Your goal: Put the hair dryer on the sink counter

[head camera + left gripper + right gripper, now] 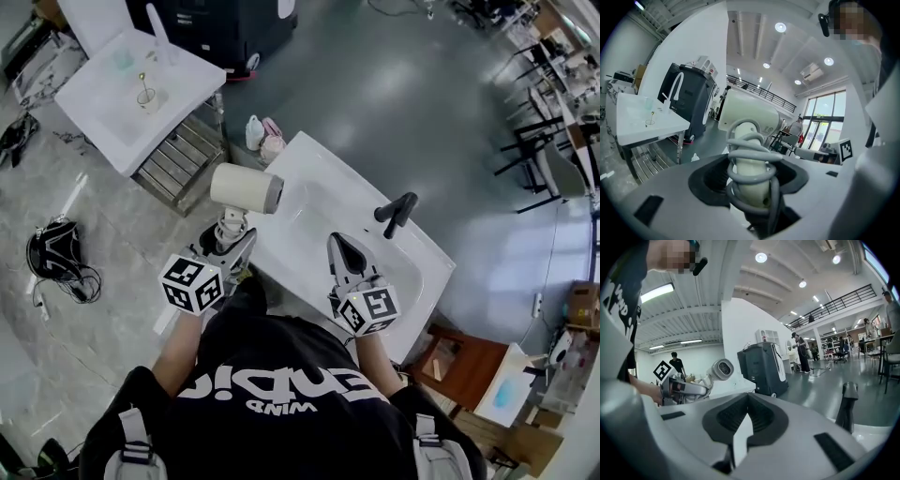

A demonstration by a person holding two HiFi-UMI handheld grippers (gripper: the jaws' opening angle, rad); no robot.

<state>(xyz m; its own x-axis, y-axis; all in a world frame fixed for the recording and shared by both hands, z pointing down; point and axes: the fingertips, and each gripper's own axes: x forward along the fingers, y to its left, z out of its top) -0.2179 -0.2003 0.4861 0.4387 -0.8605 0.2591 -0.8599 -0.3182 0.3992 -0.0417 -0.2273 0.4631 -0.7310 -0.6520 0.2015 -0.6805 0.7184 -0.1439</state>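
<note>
The cream hair dryer [246, 187] stands upright by its handle, its grey cord wound round that handle [749, 159], in my left gripper [230, 242], which is shut on it. In the head view it hangs over the near left edge of the white sink counter [330, 171]. In the left gripper view its body [750, 117] fills the middle, above the jaws of my left gripper [750, 185]. My right gripper [343, 251] hovers over the basin's near side, jaws together and empty. The right gripper view shows my right gripper [746, 416], the dryer [719, 369] at left and the black faucet [847, 406].
A black faucet [396, 212] stands at the sink's far side. A second white sink table [131, 94] sits at the upper left, bottles [262, 136] on the floor between. A dark machine [216, 28] is behind. A black bundle with cables [56, 253] lies left; a wooden cabinet [459, 370] stands right.
</note>
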